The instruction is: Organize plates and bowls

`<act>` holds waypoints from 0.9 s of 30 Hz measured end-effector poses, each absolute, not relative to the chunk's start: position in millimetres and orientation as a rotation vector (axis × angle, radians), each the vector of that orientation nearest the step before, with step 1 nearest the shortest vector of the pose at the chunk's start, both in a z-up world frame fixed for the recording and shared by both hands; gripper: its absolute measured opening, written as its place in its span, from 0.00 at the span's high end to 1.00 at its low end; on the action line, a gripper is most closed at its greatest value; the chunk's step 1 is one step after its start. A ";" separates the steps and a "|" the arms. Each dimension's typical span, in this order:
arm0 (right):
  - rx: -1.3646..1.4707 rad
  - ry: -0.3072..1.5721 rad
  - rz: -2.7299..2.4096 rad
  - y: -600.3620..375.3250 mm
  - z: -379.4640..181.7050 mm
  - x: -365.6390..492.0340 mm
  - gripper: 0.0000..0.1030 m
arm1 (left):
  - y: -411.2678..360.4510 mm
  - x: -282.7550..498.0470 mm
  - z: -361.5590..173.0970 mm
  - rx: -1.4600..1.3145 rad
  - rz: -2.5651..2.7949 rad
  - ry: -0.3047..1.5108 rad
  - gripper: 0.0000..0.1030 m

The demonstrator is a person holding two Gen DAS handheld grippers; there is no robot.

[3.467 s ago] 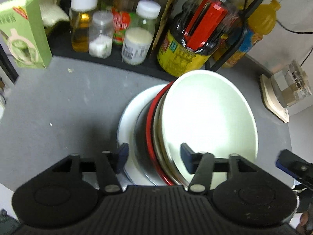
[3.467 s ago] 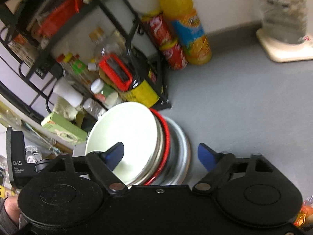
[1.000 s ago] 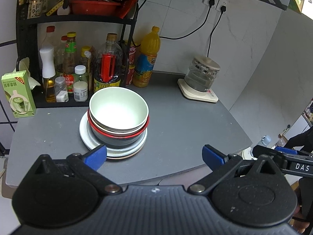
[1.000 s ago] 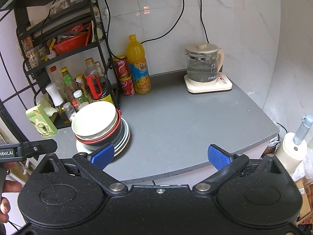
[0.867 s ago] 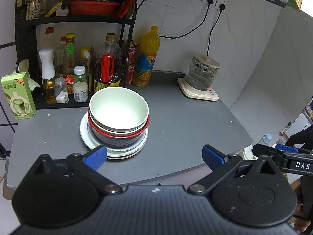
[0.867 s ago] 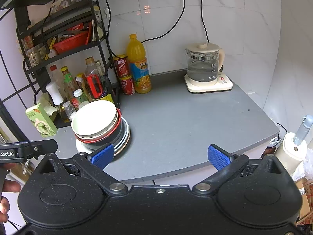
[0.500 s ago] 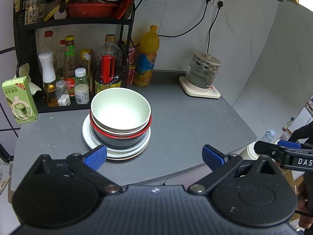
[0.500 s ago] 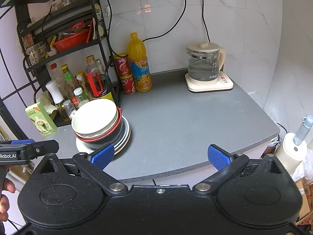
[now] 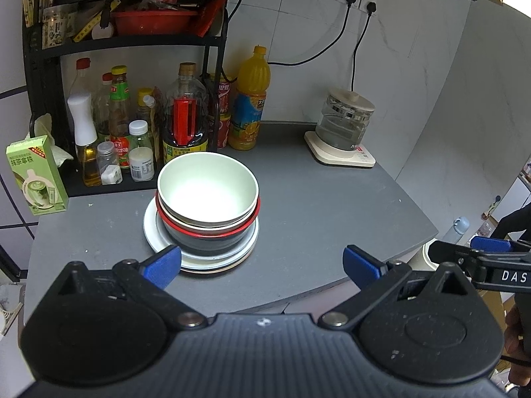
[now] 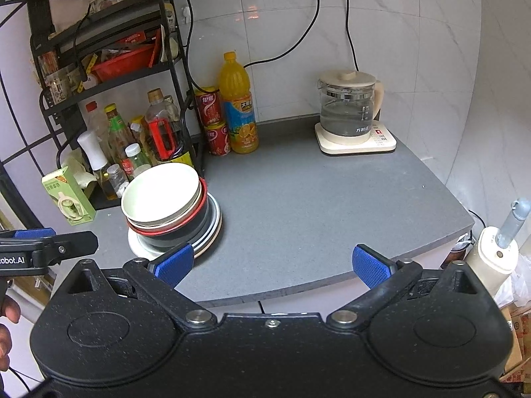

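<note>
A stack of dishes stands on the grey counter (image 9: 315, 205): a white bowl (image 9: 208, 192) on top, nested in a red-rimmed black bowl (image 9: 205, 237), on a pile of white plates (image 9: 153, 232). The stack also shows in the right wrist view, with the white bowl (image 10: 161, 192) above the plates (image 10: 212, 222). My left gripper (image 9: 262, 265) is open and empty, held back off the counter's front edge. My right gripper (image 10: 270, 263) is open and empty, also back from the front edge, to the right of the stack.
A black rack with bottles and jars (image 9: 132, 126) stands behind the stack. A green carton (image 9: 35, 174) is at the left. An orange juice bottle (image 9: 250, 99), red cans (image 10: 212, 122) and a glass kettle on its base (image 9: 343, 132) stand at the back.
Both grippers have drawn back and up from the stack, from close over the bowls to beyond the counter's front edge. The jaws are wider open. The stack stays in place.
</note>
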State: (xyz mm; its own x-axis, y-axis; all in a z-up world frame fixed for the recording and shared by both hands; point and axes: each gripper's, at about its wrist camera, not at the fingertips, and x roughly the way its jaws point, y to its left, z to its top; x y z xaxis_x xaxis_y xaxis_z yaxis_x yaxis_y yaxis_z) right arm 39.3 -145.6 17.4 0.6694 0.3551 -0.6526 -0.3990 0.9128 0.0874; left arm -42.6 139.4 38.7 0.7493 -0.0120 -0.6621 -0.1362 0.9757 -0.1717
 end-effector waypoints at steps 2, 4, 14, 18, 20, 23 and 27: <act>-0.068 0.720 0.427 -144.4 17.8 38.5 0.00 | 139.0 -42.6 38.2 -0.211 0.068 0.724 0.00; -0.066 0.721 0.429 -144.1 17.7 38.9 0.00 | 139.8 -42.6 37.3 -0.205 0.068 0.728 0.00; -0.068 0.726 0.423 -144.5 16.1 39.0 0.00 | 143.3 -41.4 35.5 -0.202 0.067 0.736 0.00; -0.067 0.733 0.414 -146.6 13.8 40.2 0.00 | 142.8 -39.9 34.9 -0.201 0.060 0.739 0.00; -0.069 0.732 0.411 -147.1 13.2 40.2 0.00 | 142.1 -38.8 34.0 -0.197 0.055 0.741 0.00; -0.067 0.733 0.409 -147.9 12.4 40.1 0.00 | 140.5 -37.5 33.3 -0.195 0.054 0.745 0.00; -0.064 0.731 0.404 -149.9 12.4 40.0 0.00 | 138.2 -35.4 33.7 -0.187 0.049 0.747 0.00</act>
State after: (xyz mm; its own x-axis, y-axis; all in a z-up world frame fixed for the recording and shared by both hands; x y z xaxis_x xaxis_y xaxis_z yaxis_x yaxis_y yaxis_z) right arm 40.0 -149.9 12.4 0.6712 0.3360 -0.6608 -0.3801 0.9213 0.0823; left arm -35.4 138.2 33.7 0.7332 -0.0218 -0.6796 -0.1108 0.9823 -0.1511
